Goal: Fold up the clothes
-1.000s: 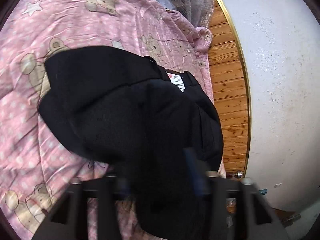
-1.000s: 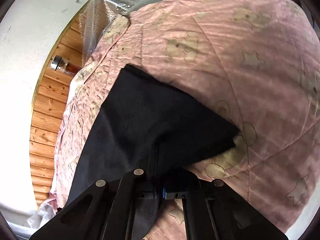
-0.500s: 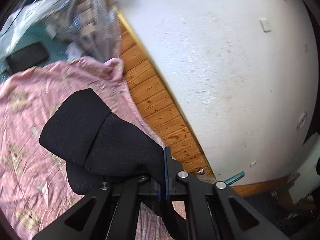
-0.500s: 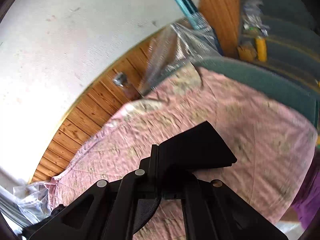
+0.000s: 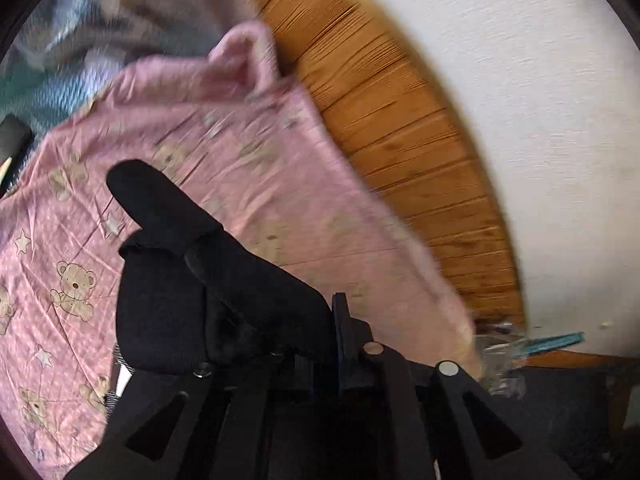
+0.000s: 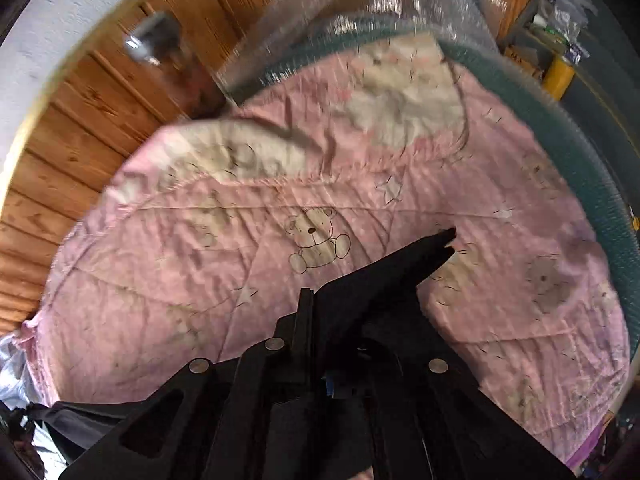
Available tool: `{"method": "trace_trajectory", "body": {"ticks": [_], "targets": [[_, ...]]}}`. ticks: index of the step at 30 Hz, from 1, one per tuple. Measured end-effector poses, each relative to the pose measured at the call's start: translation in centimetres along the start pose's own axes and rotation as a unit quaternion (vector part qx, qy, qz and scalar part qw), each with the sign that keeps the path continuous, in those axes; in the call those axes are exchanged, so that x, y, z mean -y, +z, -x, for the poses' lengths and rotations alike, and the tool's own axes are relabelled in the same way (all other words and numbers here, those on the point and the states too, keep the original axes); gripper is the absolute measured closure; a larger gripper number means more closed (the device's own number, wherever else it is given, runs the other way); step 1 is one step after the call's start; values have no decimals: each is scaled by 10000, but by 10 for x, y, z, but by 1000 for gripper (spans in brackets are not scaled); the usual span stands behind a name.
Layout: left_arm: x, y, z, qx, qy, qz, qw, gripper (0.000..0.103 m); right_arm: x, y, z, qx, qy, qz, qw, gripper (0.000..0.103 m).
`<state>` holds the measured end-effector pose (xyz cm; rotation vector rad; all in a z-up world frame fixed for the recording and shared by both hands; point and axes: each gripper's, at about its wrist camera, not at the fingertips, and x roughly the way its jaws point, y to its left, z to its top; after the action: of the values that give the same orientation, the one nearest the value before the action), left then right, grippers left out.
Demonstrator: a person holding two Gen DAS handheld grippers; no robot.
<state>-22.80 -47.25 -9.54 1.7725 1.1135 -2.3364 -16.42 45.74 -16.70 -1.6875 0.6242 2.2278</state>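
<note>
Clearly mid-fold: black garment [image 5: 176,280] lifted above the pink teddy-bear quilt [image 5: 280,184], pinched in both tongs.

Left gripper [image 5: 335,332] clamped on a bunched, thick edge; right gripper [image 6: 310,332] clamped on a pointed corner [image 6: 432,246]. Judged early: nothing laid flat, no finished fold visible, most folding left. No readable label or writing.

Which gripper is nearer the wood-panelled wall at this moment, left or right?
Hard to call. Left gripper and right gripper, each shut on the black garment, are above the pink bear quilt, the wood-panelled wall beyond its edge.
</note>
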Motion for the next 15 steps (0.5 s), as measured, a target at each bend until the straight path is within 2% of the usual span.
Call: {"method": "trace_trajectory", "body": {"ticks": [2,3,4,6,8,12,15], "targets": [[-22,26,-61,-190,455,4,9988,92,-10,13,-49,-190,-302,77,9993,92],[-28,35,-77,-117,680,-39,9976,92,-12,18,-57,-32,-398,93,9992,89],[-31,41,-83,17,793,-55,9968,89,-15,24,-53,273,-447,159,9985,81],[-29,52,-82,175,448,-88,9988,87,-14,34,-45,591,-574,283,9962,75],[-30,60,-75,245,288,-54,9993,82,1,41,-36,819,-643,160,9944,72],[-41,74,-53,233,273,159,9992,74,32,39,7,1264,-614,-223,9898,72],[-43,80,-36,214,282,97,9993,69,23,13,37,1491,-502,178,9874,72]]}}
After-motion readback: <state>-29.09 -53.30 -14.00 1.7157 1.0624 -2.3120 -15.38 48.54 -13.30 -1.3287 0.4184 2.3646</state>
